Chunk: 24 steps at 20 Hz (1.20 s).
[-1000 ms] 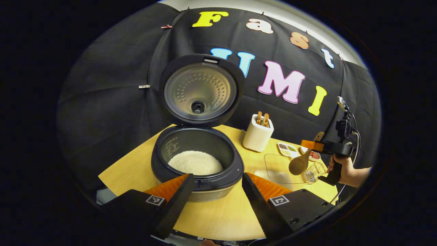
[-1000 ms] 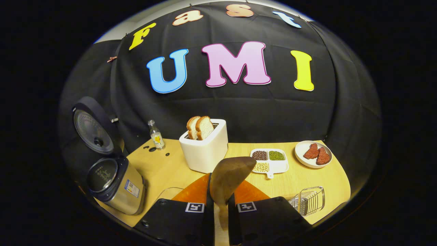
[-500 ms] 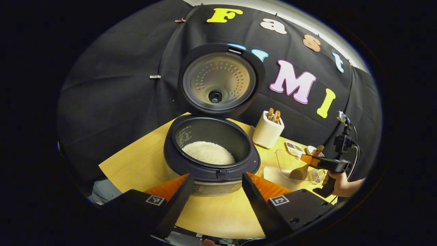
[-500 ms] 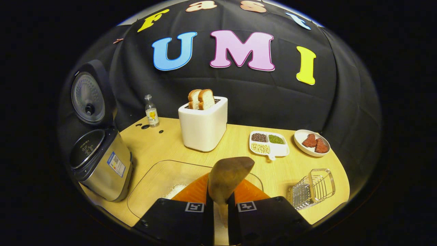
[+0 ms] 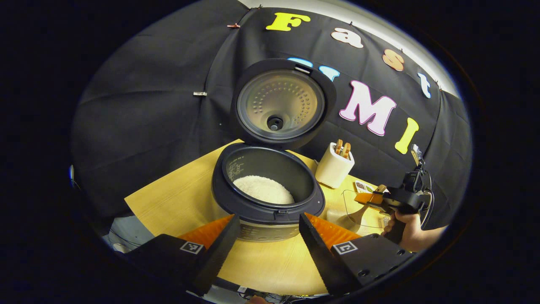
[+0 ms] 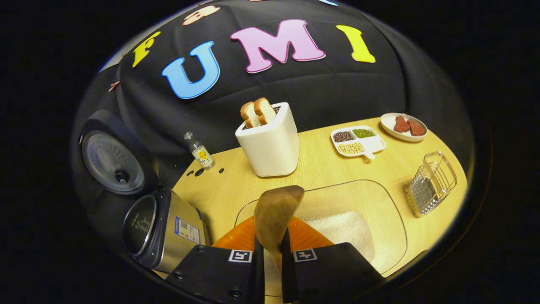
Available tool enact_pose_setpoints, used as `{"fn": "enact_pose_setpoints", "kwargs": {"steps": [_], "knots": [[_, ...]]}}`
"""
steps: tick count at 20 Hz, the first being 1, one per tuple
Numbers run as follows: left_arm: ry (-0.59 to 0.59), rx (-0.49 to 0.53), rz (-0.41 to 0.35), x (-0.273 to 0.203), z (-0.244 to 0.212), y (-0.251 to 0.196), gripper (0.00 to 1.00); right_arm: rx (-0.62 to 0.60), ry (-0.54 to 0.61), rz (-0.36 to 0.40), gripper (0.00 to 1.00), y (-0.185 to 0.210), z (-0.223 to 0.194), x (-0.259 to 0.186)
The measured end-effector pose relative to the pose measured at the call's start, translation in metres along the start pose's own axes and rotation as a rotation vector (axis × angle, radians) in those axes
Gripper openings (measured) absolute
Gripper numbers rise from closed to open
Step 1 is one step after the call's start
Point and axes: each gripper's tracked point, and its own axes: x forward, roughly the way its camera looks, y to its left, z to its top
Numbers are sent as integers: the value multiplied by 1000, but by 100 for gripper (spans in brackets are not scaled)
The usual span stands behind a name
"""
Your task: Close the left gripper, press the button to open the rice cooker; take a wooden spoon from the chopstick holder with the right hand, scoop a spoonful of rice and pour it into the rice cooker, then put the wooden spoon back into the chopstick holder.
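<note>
Wooden spoon (image 6: pixel 276 215) pinched between the fingers of the right gripper (image 6: pixel 271 264), bowl over the clear tray (image 6: pixel 382 202) holding loose rice (image 6: pixel 341 230). Left gripper view: rice cooker (image 5: pixel 268 198) on the table (image 5: pixel 177 198), lid up, white rice inside; left gripper (image 5: pixel 265 240) spread before it. Right gripper view: toaster (image 6: pixel 270 141) behind the tray; wire holder (image 6: pixel 432 183) near its right.

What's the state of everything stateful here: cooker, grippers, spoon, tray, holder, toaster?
Rice cooker: lid up, rice inside.
Left gripper: open, holds nothing.
Right gripper: shut on the wooden spoon.
Wooden spoon: bowl above the tray, no rice on the side in view.
Clear tray: holds a pile of rice.
Wire holder: empty, upright on the table.
Toaster: two bread slices sticking out.
Small bottle: upright, capped.
</note>
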Motion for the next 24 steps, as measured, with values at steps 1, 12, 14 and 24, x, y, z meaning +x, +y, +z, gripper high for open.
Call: {"fn": "enact_pose_setpoints", "kwargs": {"steps": [1, 12, 14, 24], "knots": [[-1, -9, 6, -1, -1, 2, 95, 42, 14, -4, 20, -1, 0, 4], [-5, -57, 25, -4, -4, 5, 92, 557, 102, -10, 21, -43, 1, 7], [-16, -54, 27, -7, -3, 3, 95, 594, 97, 0, 21, -48, 5, 2], [-55, -72, 120, -37, -9, -19, 95, 628, 83, 114, 20, -62, 35, -15]]}}
